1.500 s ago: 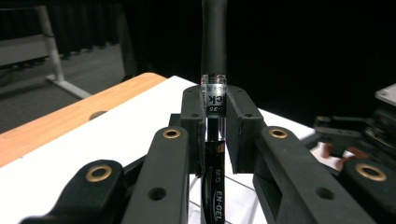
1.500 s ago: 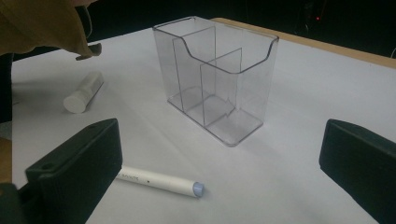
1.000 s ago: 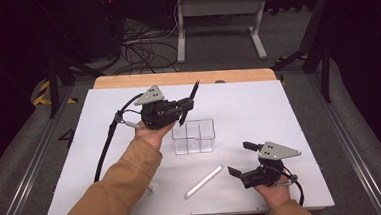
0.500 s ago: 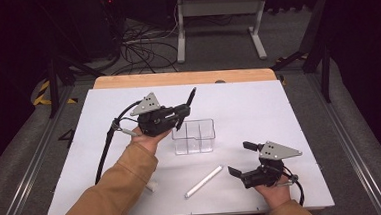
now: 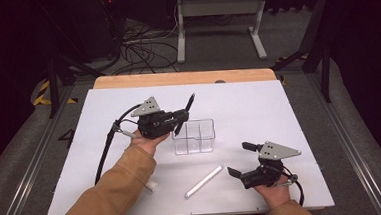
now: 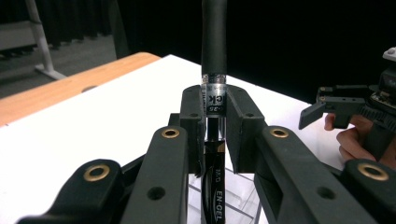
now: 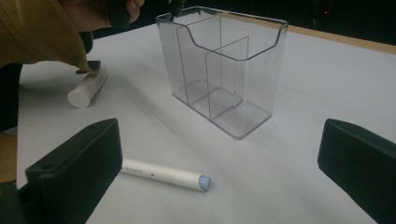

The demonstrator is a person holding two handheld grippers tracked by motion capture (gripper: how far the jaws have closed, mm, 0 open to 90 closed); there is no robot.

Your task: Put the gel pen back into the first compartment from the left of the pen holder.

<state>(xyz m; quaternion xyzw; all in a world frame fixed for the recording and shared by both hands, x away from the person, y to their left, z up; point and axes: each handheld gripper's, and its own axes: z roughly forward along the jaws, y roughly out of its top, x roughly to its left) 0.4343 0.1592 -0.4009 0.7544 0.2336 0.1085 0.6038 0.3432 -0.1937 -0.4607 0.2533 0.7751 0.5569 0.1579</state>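
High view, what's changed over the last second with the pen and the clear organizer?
The left claw, shut on the black pen, has sunk toward the clear organizer, its lower tip nearing the rim. The right claw, white marker and organizer stayed put.

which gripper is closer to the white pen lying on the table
Right. The right gripper sits open just right of the white pen, close to its tip. The left gripper is farther back at the clear organizer, shut on a black pen.
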